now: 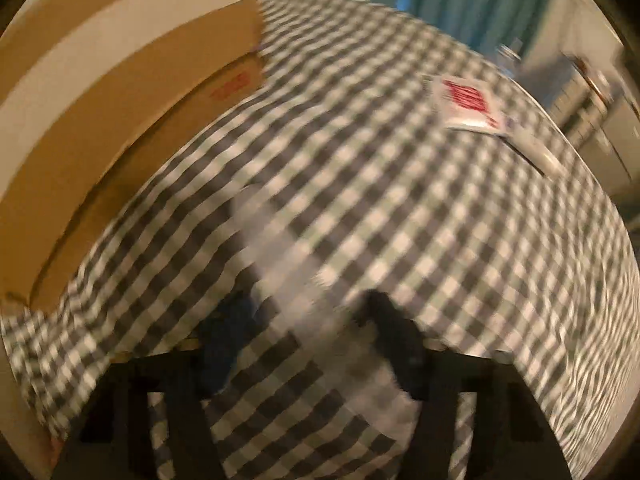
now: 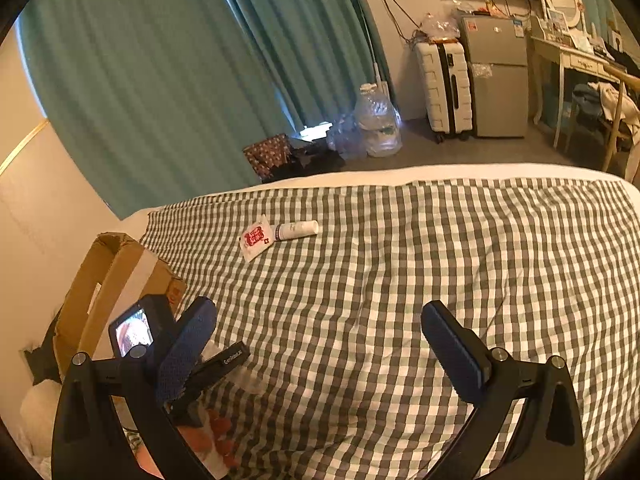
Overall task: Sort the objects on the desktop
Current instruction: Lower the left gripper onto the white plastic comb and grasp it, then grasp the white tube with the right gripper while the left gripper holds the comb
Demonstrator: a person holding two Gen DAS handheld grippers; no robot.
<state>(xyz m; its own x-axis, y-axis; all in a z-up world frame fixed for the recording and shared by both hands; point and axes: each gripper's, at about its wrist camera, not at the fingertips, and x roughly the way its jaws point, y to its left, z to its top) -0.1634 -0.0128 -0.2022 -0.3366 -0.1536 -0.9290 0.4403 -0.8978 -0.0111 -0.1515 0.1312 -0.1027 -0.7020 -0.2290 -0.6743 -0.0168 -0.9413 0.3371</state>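
a soft, wrinkled green-and-white checked cloth (image 2: 400,280) covers the whole surface. at nine o'clock sits an open brown cardboard box (image 2: 104,280), flaps up. toward twelve o'clock lie a flat white sachet with a red print (image 2: 256,238) and, touching it, a smooth white cylindrical tube (image 2: 298,229). the right gripper (image 2: 320,344) hangs above the cloth, ribbed blue pads wide apart, empty. the left gripper (image 1: 308,340) is blurred; a pale thing sits between its fingers, grip unclear.

White tube (image 2: 298,229) touches red-printed sachet (image 2: 256,239) on cloth.
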